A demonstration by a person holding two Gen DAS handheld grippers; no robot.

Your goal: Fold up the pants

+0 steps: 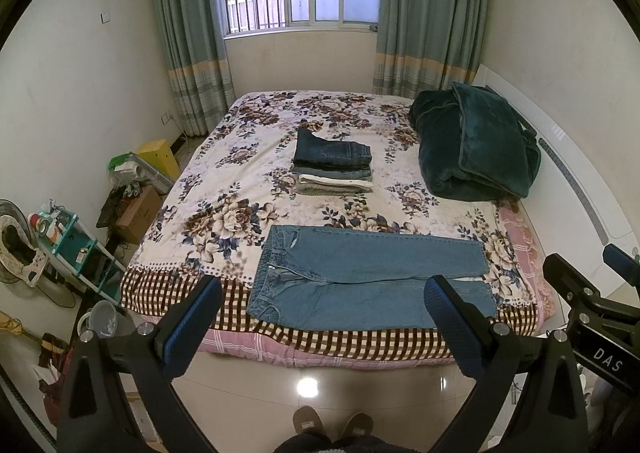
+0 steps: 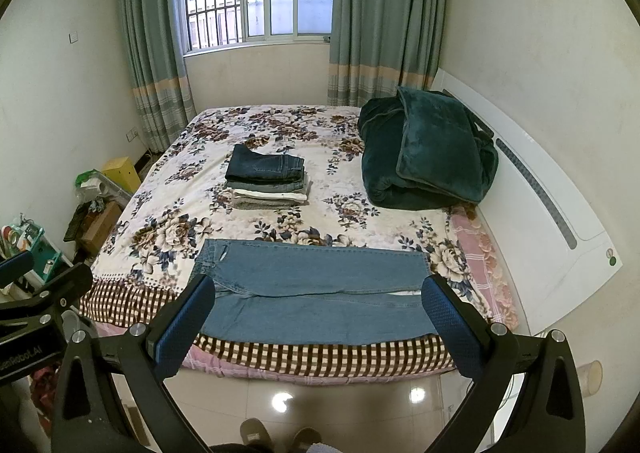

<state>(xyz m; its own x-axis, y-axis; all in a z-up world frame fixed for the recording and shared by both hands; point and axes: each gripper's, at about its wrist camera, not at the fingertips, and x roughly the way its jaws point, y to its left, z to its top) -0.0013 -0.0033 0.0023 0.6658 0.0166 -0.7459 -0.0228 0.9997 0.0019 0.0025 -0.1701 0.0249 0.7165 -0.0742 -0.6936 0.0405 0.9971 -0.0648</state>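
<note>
Light blue jeans (image 1: 360,273) (image 2: 316,289) lie flat along the near edge of the bed, waistband to the left, legs stretched right. My left gripper (image 1: 324,297) is open, held back from the bed above the floor, with nothing between its blue pads (image 1: 192,317). My right gripper (image 2: 320,297) is open too and empty, level with the near leg of the jeans. Part of the right gripper's body (image 1: 592,313) shows at the right edge of the left wrist view.
A stack of folded pants (image 1: 334,165) (image 2: 270,179) sits mid-bed. A dark green blanket (image 1: 476,145) (image 2: 428,157) is heaped by the white headboard (image 2: 552,205). Boxes and a shelf (image 1: 80,241) crowd the floor at left. The person's feet (image 1: 332,423) stand on the tiled floor.
</note>
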